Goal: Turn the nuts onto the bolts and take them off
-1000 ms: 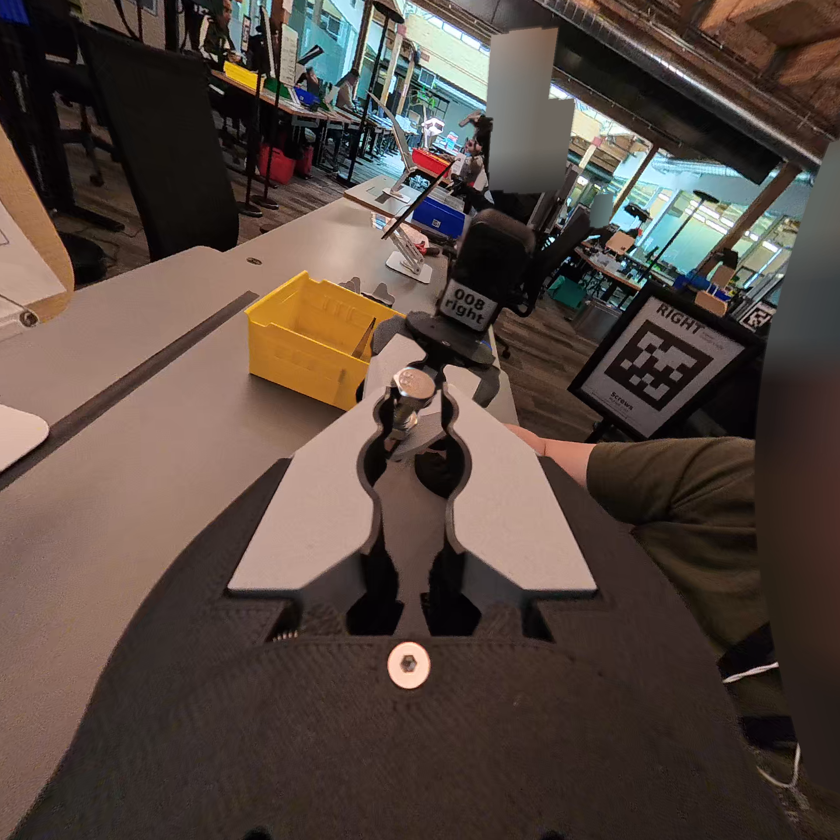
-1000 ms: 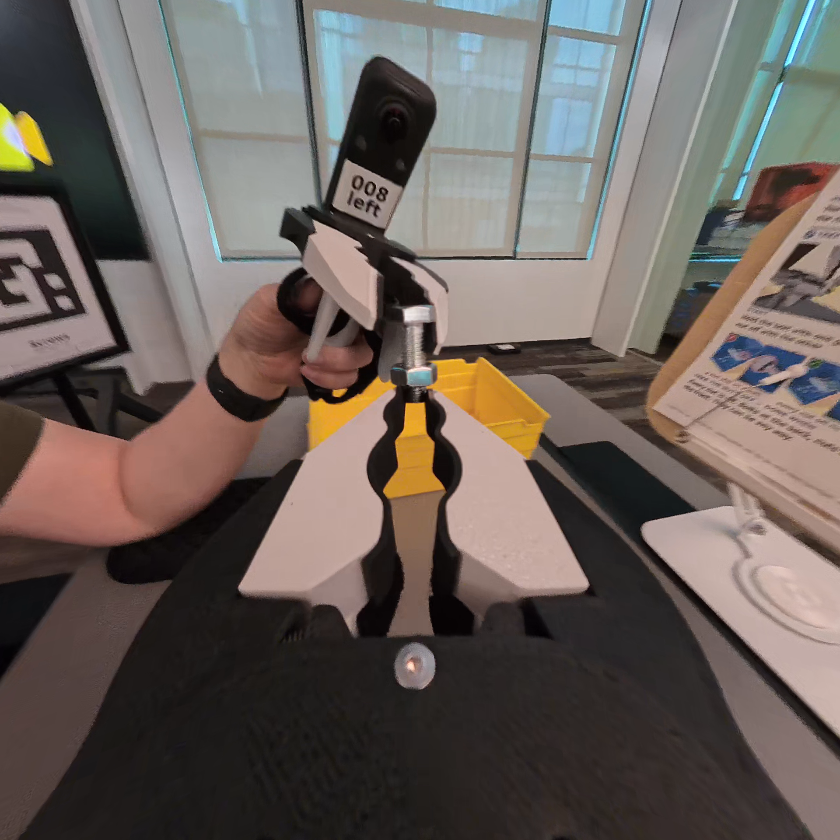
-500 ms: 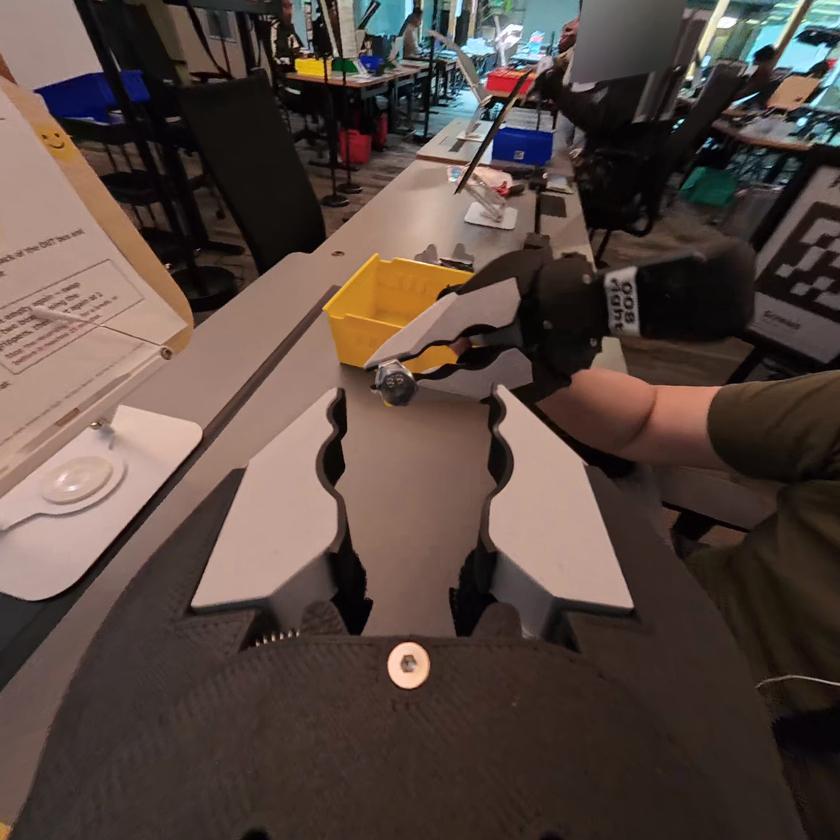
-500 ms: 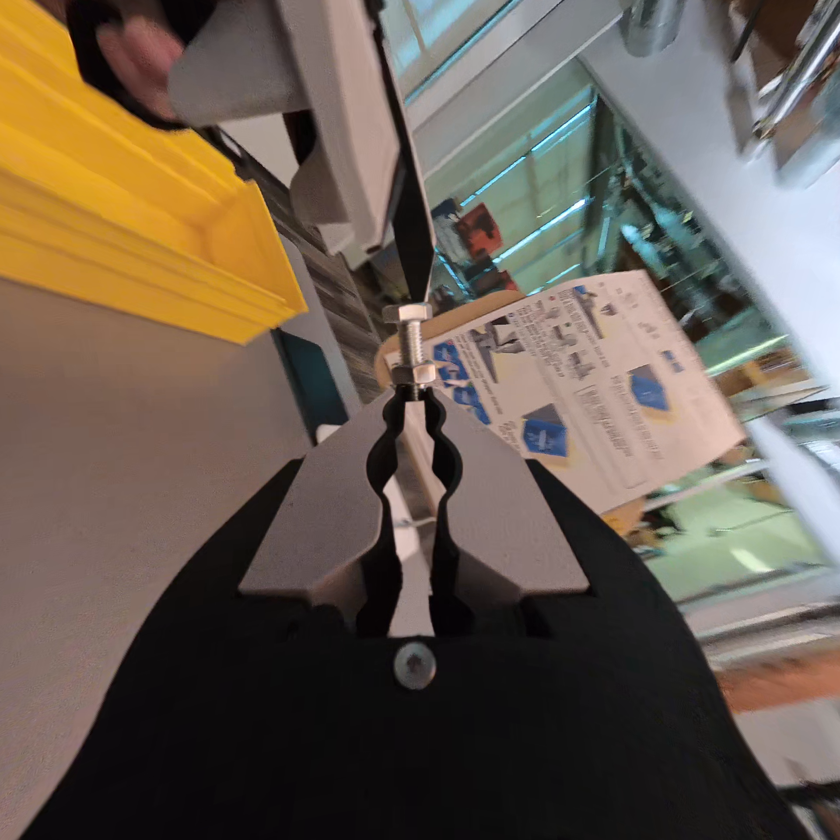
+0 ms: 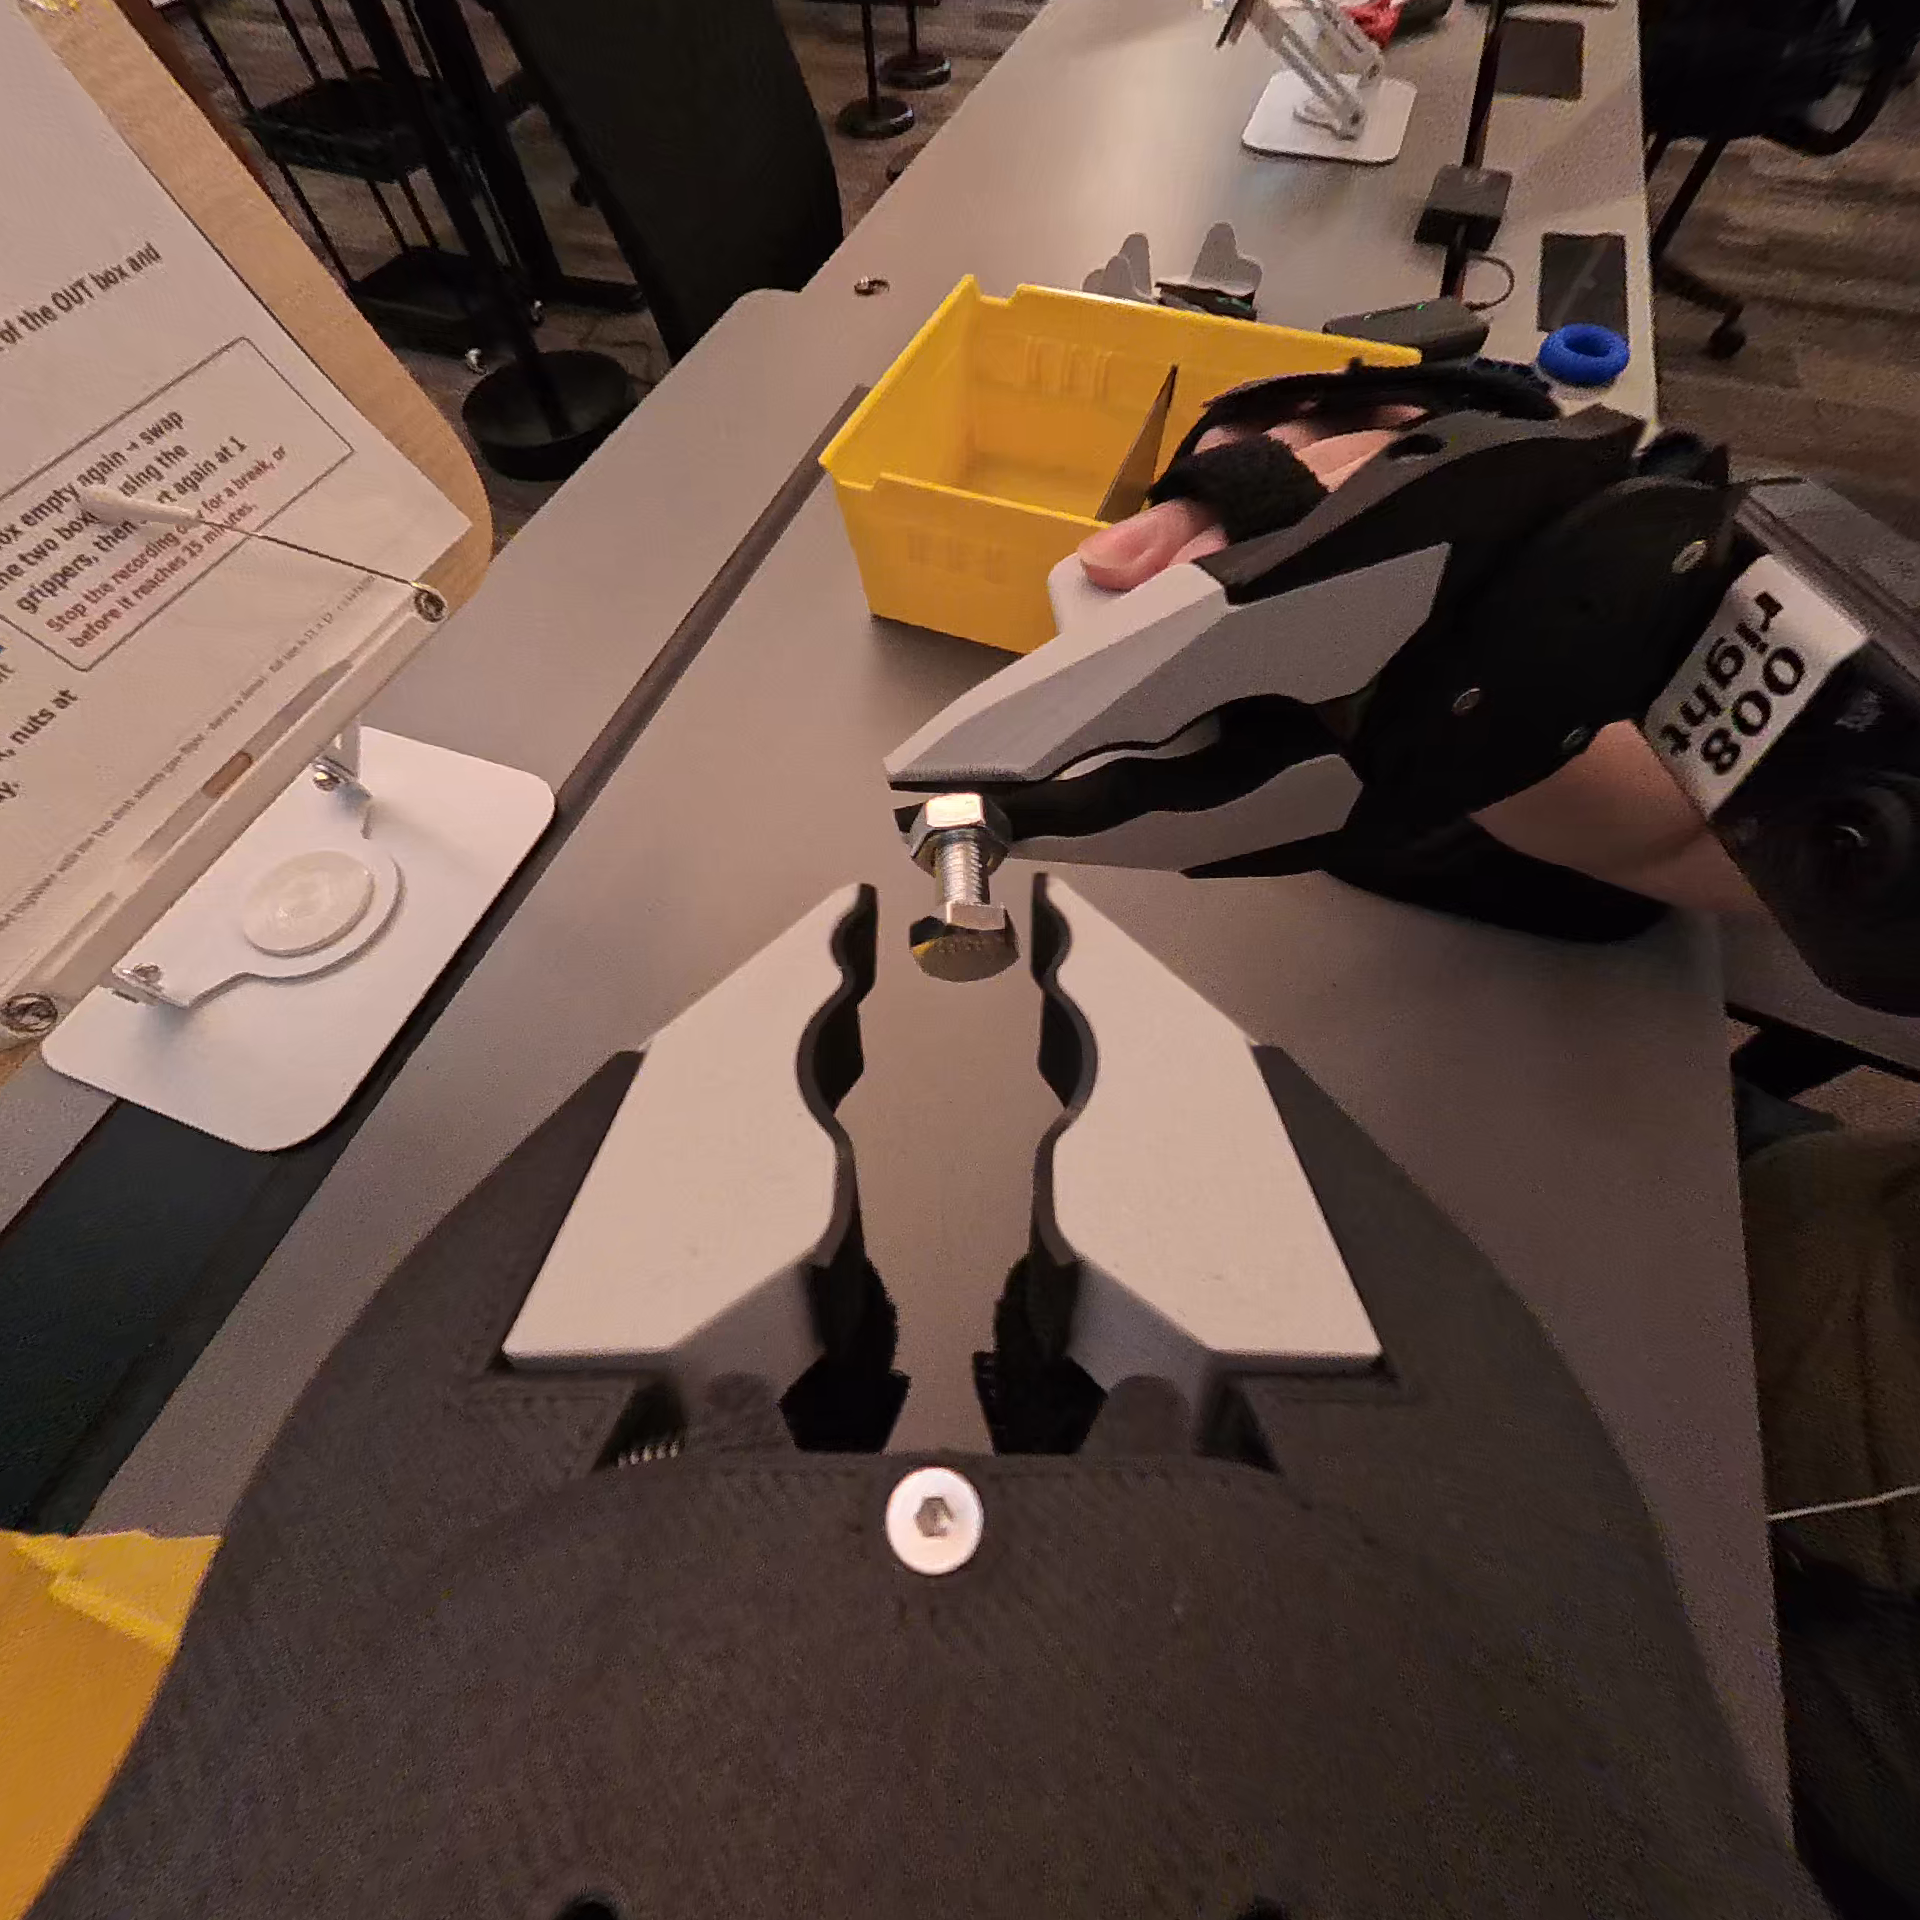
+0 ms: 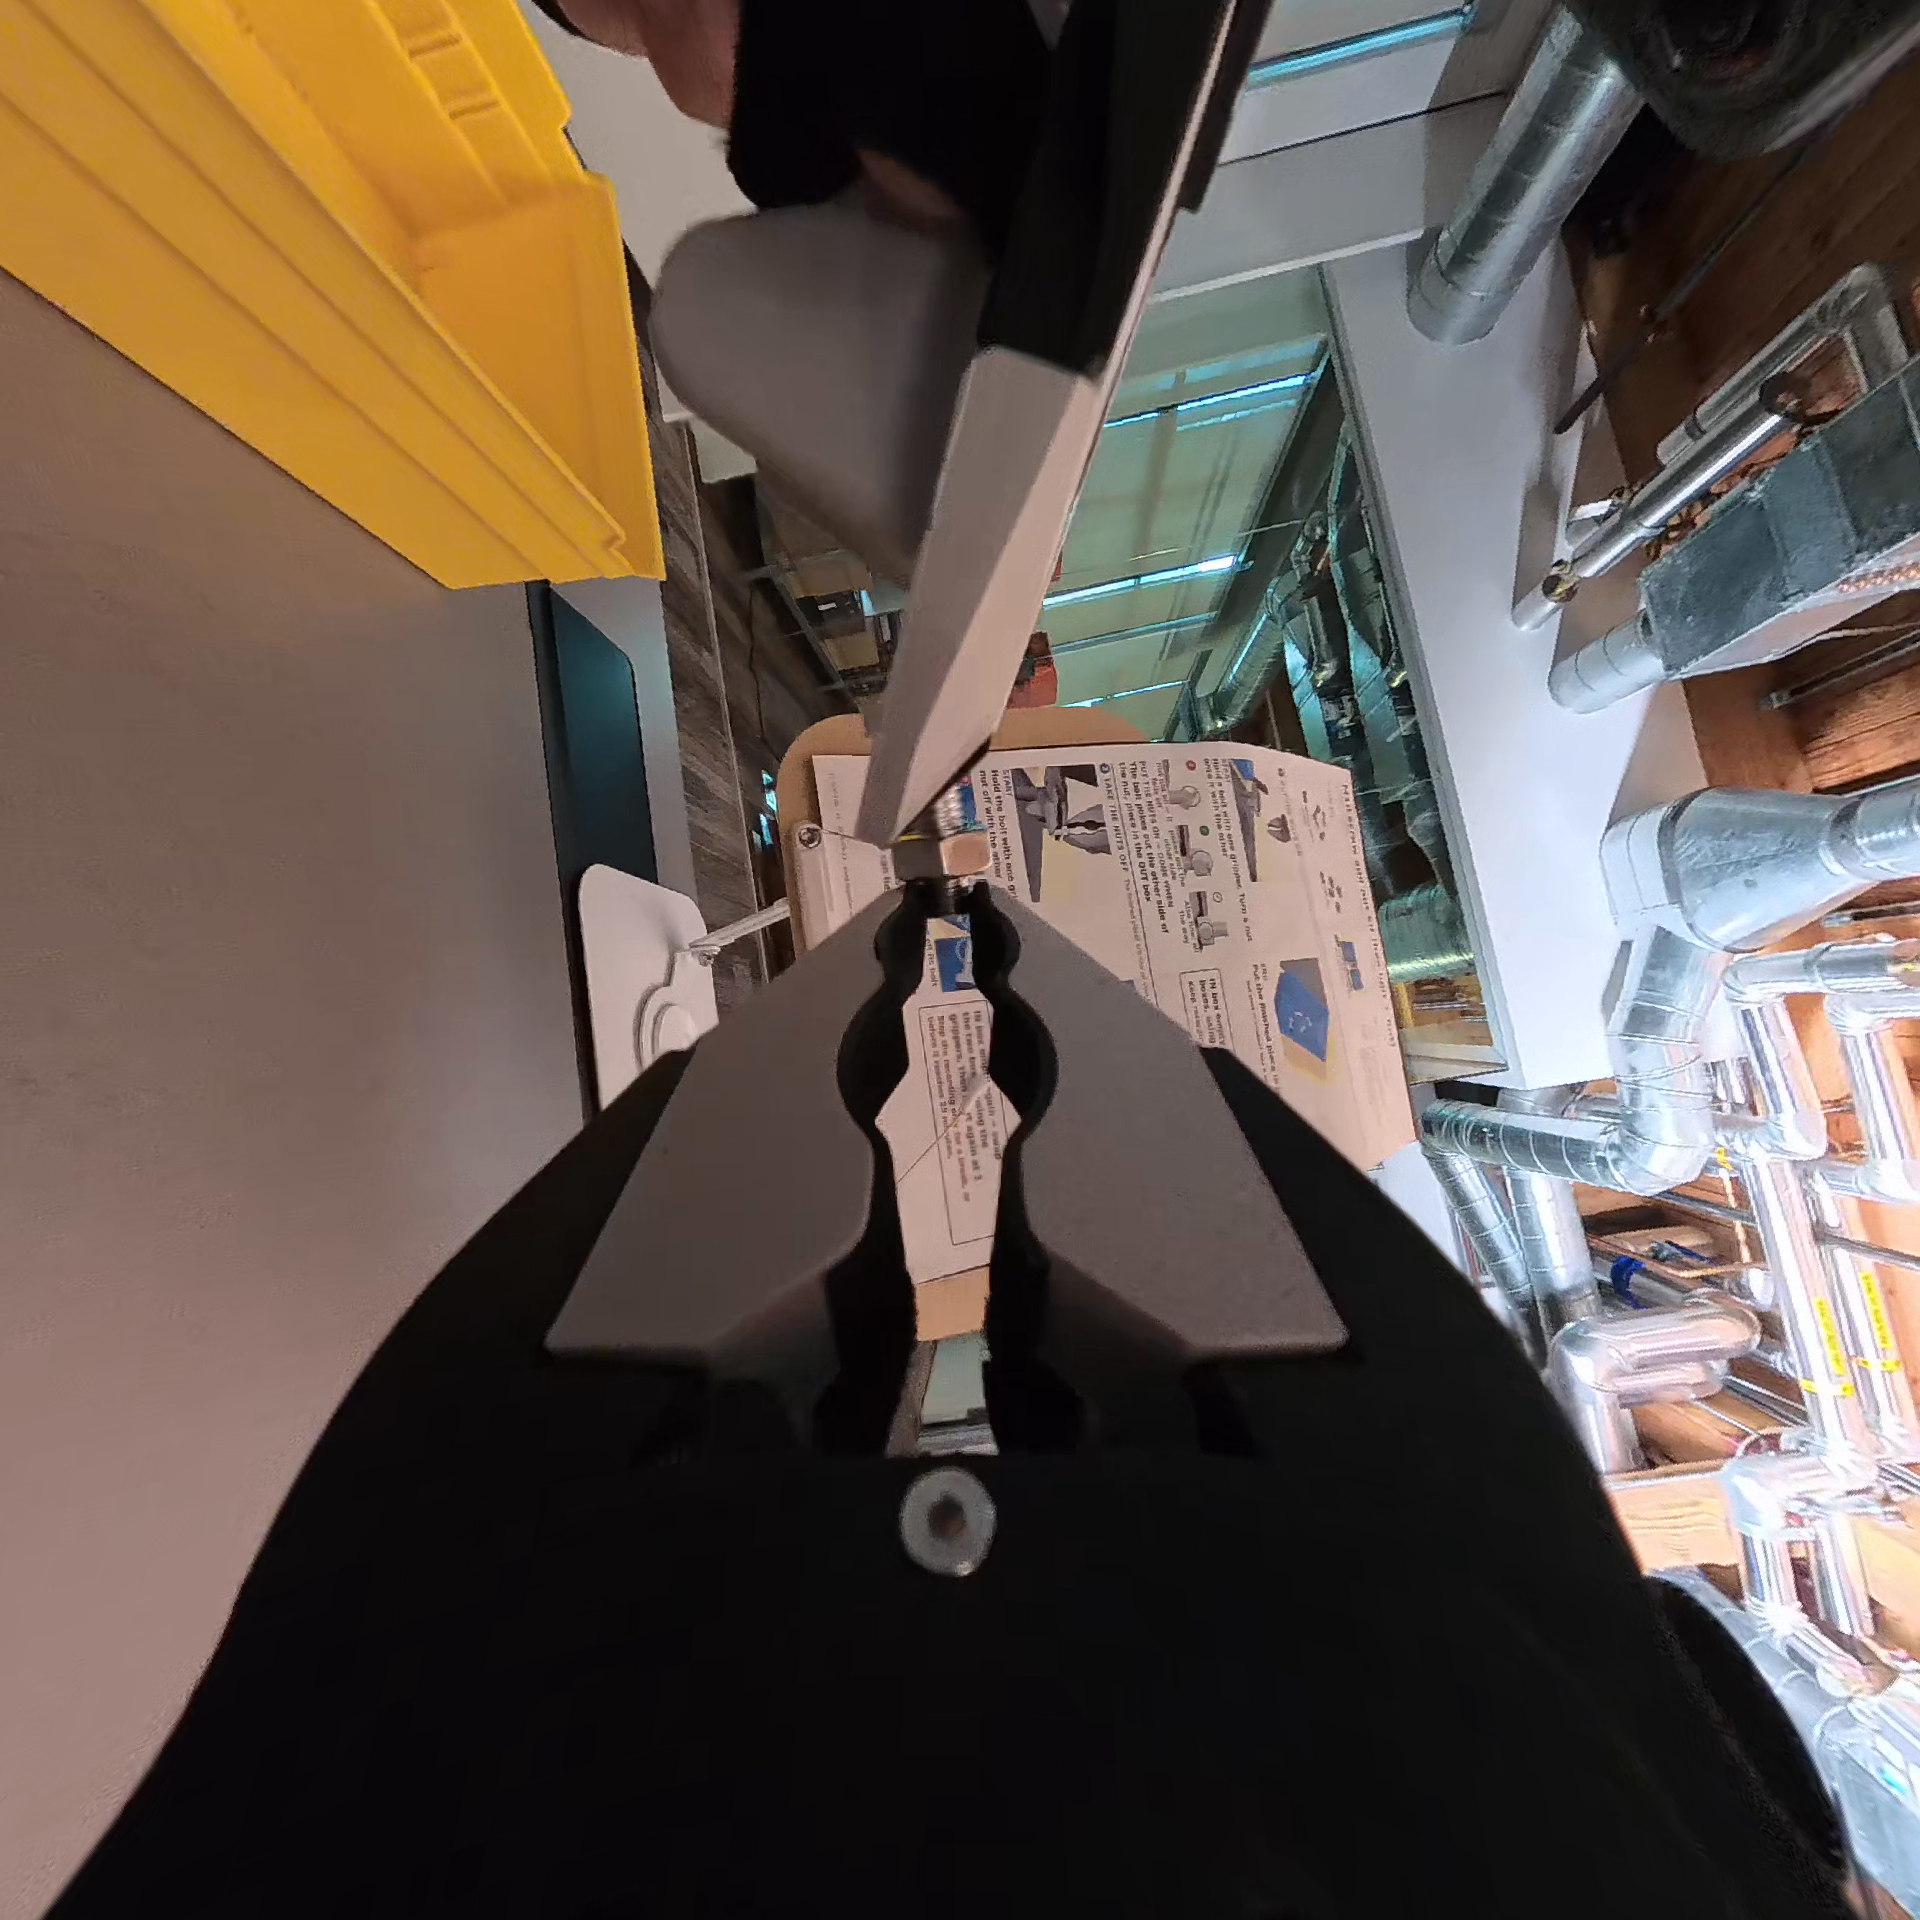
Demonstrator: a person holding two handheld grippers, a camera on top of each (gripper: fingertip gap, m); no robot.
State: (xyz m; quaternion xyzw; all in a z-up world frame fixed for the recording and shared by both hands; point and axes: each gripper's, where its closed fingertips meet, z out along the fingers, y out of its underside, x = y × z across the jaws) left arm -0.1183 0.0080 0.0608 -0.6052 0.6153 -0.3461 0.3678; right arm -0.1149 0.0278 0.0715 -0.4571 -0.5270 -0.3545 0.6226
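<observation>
One bolt (image 5: 961, 914), head down, hanging off nut (image 5: 954, 821) at centre frame in left wrist view. Right gripper (image 5: 951, 805) clamped on nut, entering from 3 o'clock. Left gripper (image 5: 951, 925) jaws spread, either side of bolt head, not touching. Yellow bin (image 5: 997, 488) at 12 o'clock on grey table (image 5: 623, 623); instruction stand (image 5: 239, 935) at 9 o'clock. Risk, by judgement: bolt hangs by thread alone; if few turns engaged, jolt from left jaws closing off-centre could knock it loose or cock it in nut.
</observation>
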